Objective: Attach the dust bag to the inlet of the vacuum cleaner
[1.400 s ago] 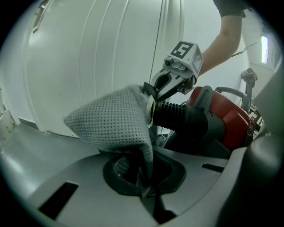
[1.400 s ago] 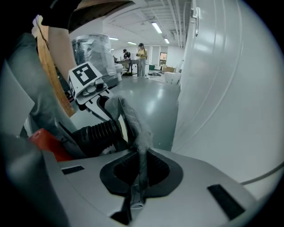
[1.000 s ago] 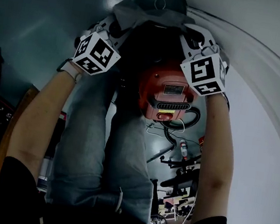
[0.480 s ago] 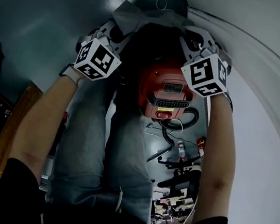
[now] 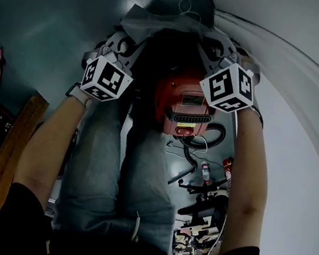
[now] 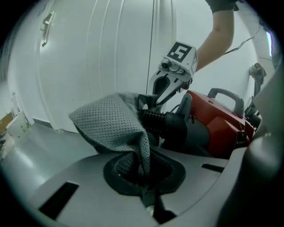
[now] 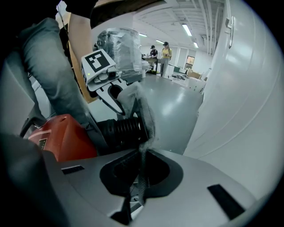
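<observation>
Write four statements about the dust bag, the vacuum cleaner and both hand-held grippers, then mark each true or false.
1. The left hand-held gripper is shut on the dust bag. True.
2. The right hand-held gripper is open and empty. False: it is also shut on the dust bag.
3. The vacuum cleaner has a blue body. False: it is red.
4. The vacuum cleaner's inlet is black and ribbed. True.

Glossy grey floor (image 5: 57, 14), white panelled wall (image 6: 102, 53), ceiling strip lights (image 7: 186, 30)
</observation>
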Motion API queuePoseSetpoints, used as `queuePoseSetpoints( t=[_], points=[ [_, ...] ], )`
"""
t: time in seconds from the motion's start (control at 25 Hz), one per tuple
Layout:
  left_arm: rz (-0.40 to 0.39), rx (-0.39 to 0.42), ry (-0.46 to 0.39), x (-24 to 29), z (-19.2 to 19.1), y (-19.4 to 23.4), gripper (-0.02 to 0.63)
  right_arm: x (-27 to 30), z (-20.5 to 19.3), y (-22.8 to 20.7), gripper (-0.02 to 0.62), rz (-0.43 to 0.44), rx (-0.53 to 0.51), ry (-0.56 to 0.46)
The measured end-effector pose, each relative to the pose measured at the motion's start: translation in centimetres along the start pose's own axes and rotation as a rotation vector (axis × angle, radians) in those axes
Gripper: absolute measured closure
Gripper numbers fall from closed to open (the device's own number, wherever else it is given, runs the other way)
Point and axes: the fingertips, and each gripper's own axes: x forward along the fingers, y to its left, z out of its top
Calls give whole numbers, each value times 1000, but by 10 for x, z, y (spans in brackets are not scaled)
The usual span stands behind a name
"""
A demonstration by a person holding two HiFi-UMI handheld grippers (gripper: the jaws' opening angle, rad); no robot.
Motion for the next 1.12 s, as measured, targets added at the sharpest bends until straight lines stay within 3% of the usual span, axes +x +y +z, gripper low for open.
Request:
queuePoseSetpoints(
  t=[0.24,0.64,0.88,0.96,1.12],
  points=[
    [34,60,1,-4,-4,4,589,4,-3,12,561,35,-35,17],
    [24,355,19,-12,-19,-13,589,11,9,15,561,109,-144,47],
    [21,526,43,-13,-28,-29,589,16,13,15,561,103,-126,29],
    [5,508,42,-12,-33,-31,589,18,16,14,561,104,-135,28],
    [11,394,41,-12,-36,-23,589,17,17,15,561,93,-128,28]
  ],
)
